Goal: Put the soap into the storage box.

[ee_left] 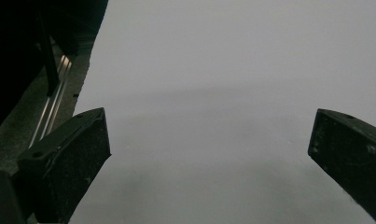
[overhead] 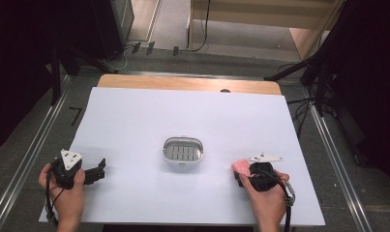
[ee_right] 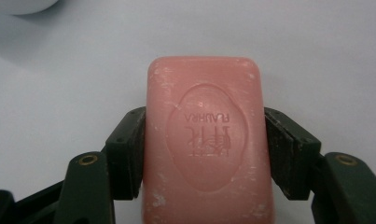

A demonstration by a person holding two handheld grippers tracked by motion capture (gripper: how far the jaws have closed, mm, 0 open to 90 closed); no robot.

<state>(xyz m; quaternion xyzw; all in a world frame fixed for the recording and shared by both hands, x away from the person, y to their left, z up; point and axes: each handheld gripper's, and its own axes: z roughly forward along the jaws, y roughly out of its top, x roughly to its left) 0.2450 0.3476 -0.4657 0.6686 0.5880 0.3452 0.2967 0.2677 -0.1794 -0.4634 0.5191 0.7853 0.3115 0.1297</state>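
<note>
Pink soap bar [ee_right: 205,140] clamped between the pads of the right gripper [ee_right: 205,154], flat on the white sheet [overhead: 134,121], long sides squeezed, far end jutting past the fingertips. Near the table's front right, well apart from the oval metal dish [overhead: 183,150]. Left gripper [ee_left: 209,144] spread wide, holding nothing.

Three cameras: one fixed overhead, one on each gripper.
High view looks forward and down over the whole table [overhead: 192,116]. Left gripper view skims bare table sheet, close. Right gripper view sits tight on the pink soap [ee_right: 206,140], shared with high view [overhead: 241,166].
</note>
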